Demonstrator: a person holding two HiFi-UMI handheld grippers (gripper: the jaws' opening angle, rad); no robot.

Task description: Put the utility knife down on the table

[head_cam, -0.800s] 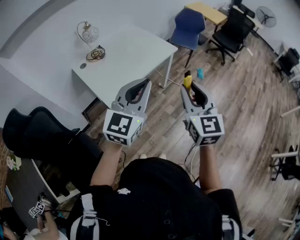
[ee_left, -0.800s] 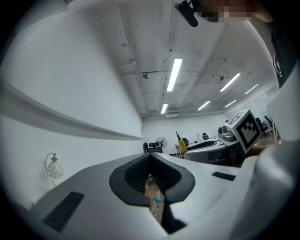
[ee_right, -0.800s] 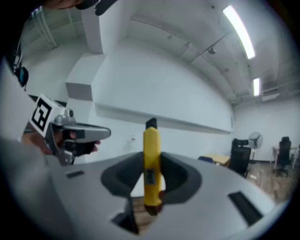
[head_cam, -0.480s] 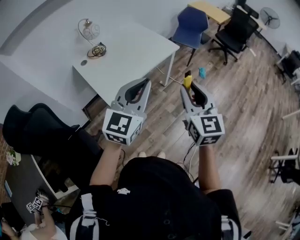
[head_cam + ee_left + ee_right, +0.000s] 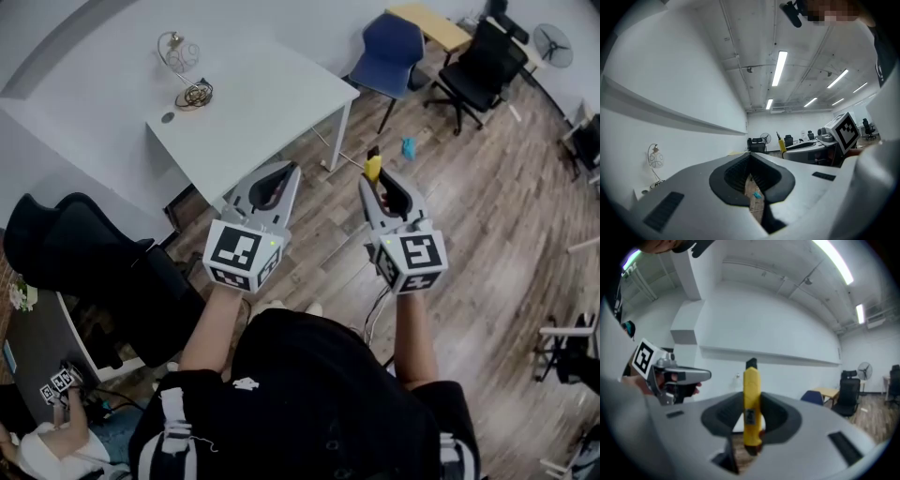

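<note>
- While I am holding both grippers out level over the wooden floor (image 5: pixel 487 216), the fingers of my right gripper (image 5: pixel 380 183) are clamping the utility knife (image 5: pixel 373 167) around its yellow body.
- The knife is standing upright across those fingers, with its long axis running up and down. Its dark tip is pointing upward and its lower end is poking out beneath the pads.
- It is hanging in the air, off the bench (image 5: pixel 253 103), out to the right of the bench's near right corner.
- My left gripper (image 5: pixel 278 173) is keeping its fingers tip to tip, with nothing between them.
- The white bench top is lying ahead and to my left, and its near edge is running just past the left gripper in the head view.
- Most of that top is showing bare. A wire lamp (image 5: pixel 178 61) is standing at its far left end, well apart from the near corner.
- A blue chair (image 5: pixel 384 52) is sitting beyond the bench's right edge, with open floor lying between it and my right gripper.
</note>
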